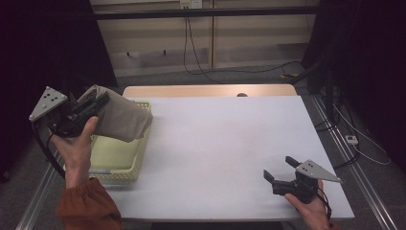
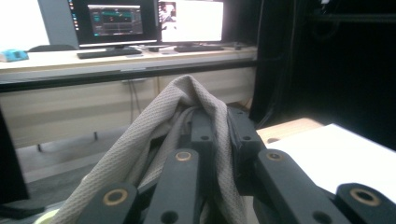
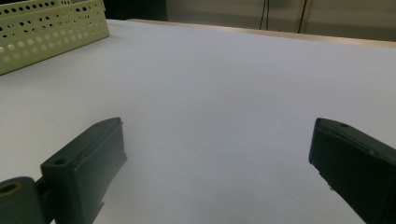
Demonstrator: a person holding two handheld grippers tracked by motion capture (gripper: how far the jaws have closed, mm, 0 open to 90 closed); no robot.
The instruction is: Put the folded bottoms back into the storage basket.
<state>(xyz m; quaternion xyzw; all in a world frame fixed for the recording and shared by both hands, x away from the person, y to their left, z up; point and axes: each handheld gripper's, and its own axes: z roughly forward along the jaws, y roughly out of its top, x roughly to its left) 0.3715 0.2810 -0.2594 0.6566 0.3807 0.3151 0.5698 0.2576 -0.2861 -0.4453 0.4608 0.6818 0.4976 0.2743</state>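
Nearest the high camera, an orange sleeve (image 1: 88, 203) rises from the bottom left edge, and the left hand (image 1: 76, 143) above it lifts the left hand-held gripper (image 1: 93, 103) over the left end of the bench (image 1: 225, 143). Its jaws are closed tight on a beige cloth (image 1: 119, 117), which hangs in the air above a pale yellow basket (image 1: 139, 158) with perforated walls. In the left gripper view the cloth (image 2: 187, 98) drapes over the black jaws, bunched into a peak between them, with monitors (image 2: 154, 21) on a desk in the background.

At the bottom right, the right hand (image 1: 313, 208) holds the right hand-held gripper (image 1: 277, 167) low over the white bench surface, well apart from the basket. Its jaws stand wide apart with nothing between them. In the right gripper view a corner of the basket (image 3: 51, 32) shows at upper left, across bare white bench (image 3: 224, 93).
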